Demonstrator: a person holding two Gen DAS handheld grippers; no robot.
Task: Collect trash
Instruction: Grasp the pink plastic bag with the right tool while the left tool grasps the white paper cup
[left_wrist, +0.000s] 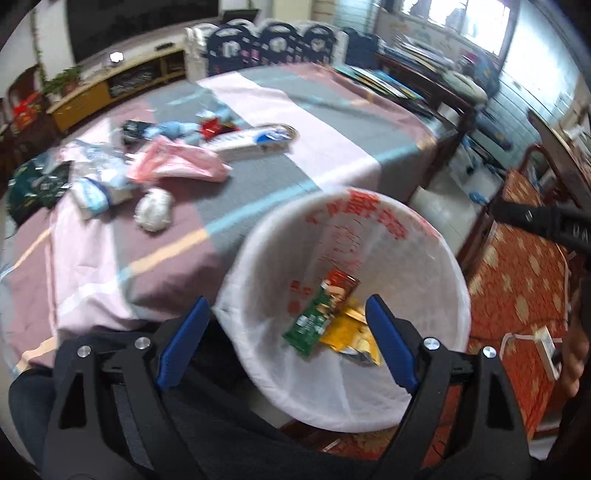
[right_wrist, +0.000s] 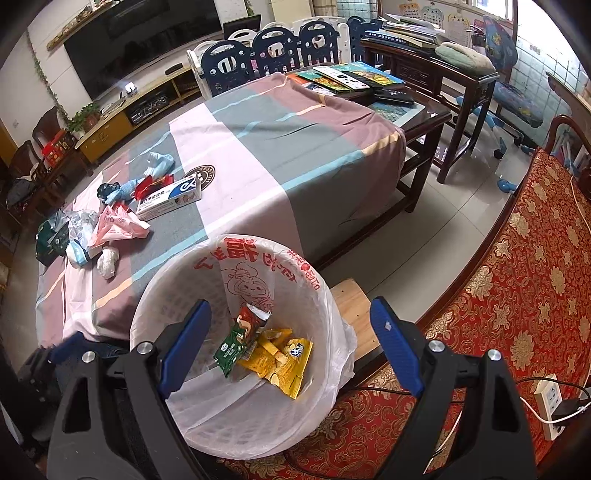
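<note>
Striped tablecloth (right_wrist: 280, 147), tiled floor (right_wrist: 461, 206), television (right_wrist: 140, 40).

The surface (right_wrist: 295, 147) wears a cloth of pink, grey and mauve blocks; at its left end lies a litter heap: a pink plastic bag (right_wrist: 118, 225), a white crumpled wad (right_wrist: 107, 260), a long white-and-blue box (right_wrist: 170, 197), a red wrapper (right_wrist: 147, 184), blue scraps (right_wrist: 159, 162); books (right_wrist: 351, 75) crowd the far corner.

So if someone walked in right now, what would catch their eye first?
Probably the white lined bin in front, with a green wrapper and yellow wrappers at its bottom. Next, the pile of trash on the striped tablecloth, far left. Both blue-tipped tongs, left and right, hang open over the bin.
</note>
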